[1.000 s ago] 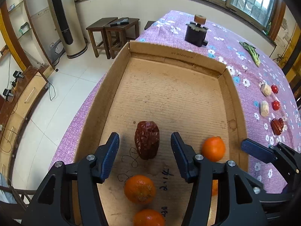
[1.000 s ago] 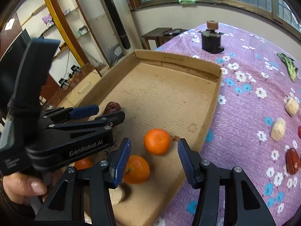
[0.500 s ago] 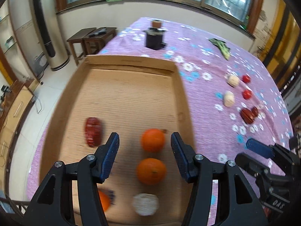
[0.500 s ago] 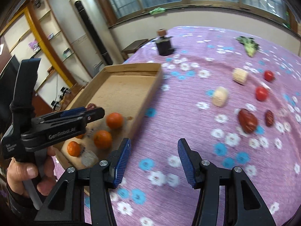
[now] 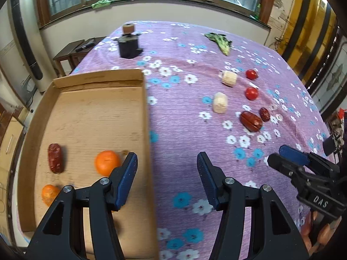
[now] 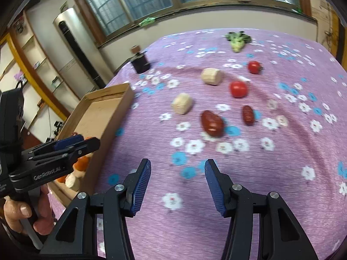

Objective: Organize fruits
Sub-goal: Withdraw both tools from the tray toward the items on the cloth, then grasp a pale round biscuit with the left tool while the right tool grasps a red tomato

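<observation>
Both your right gripper (image 6: pixel 176 184) and left gripper (image 5: pixel 166 178) gape empty. The large wrinkled red date (image 6: pixel 212 123) lies ahead of your right jaws, the shallow cardboard tray (image 6: pixel 112 104) to their left. You seem between fruits; next, reach forward to straddle it.

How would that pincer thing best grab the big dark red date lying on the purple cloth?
Across its narrow middle, from above: the big date lies flat and oblong, so the open right hand-held gripper should straddle its short width, probably turned to suit its slant.

3 red dates (image 5: pixel 250 121), 2 tomatoes (image 5: pixel 251 93), 2 oranges (image 5: pixel 107 162), 2 corn pieces (image 5: pixel 220 105)
</observation>
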Motion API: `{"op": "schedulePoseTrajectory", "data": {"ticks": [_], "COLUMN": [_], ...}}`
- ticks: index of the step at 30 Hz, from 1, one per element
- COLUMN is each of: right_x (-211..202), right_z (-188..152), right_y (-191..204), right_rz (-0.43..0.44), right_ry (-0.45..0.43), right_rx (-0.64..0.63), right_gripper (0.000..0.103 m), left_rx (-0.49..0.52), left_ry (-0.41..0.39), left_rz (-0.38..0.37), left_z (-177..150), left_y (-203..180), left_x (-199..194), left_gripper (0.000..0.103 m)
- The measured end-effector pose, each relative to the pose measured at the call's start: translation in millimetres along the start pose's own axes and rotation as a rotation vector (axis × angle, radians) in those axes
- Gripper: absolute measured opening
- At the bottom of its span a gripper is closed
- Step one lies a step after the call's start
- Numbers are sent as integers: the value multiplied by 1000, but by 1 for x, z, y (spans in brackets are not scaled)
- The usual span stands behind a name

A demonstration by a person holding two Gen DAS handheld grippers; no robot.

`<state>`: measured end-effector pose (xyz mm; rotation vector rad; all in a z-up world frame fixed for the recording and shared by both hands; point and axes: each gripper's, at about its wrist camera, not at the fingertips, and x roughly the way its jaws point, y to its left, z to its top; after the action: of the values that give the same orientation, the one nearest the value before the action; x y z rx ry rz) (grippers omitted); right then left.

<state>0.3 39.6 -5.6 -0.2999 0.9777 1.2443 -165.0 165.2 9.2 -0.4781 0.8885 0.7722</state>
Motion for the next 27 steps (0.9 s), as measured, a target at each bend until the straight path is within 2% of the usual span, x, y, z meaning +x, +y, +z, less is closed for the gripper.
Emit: {"op": "schedulePoseTrajectory", "data": {"ticks": [5,10,17,24,27], "right_x": [-5,2,44,85,95], "right_z": [14,44,83,100,103], "right_y": [-25,-47,-59,-72,-76], "right_rz": [-32,-60,-94,-133,-140], "right_ry": [-27,-57,-34,10,20], "right_rx": [25,38,16,21,23], "right_gripper": [54,54,52,52,41], "left_rx": [27,34,22,27,14], "left_ry": [16,31,22,69,107], "left_rz": [-28,-63,-88,-127,-168], "left_z": [8,22,52,71,74], "left_y": [-22,-37,-49,-63,-68], "left_x": [13,27,53,91,113], "left_gripper": [56,56,56,56,55]}}
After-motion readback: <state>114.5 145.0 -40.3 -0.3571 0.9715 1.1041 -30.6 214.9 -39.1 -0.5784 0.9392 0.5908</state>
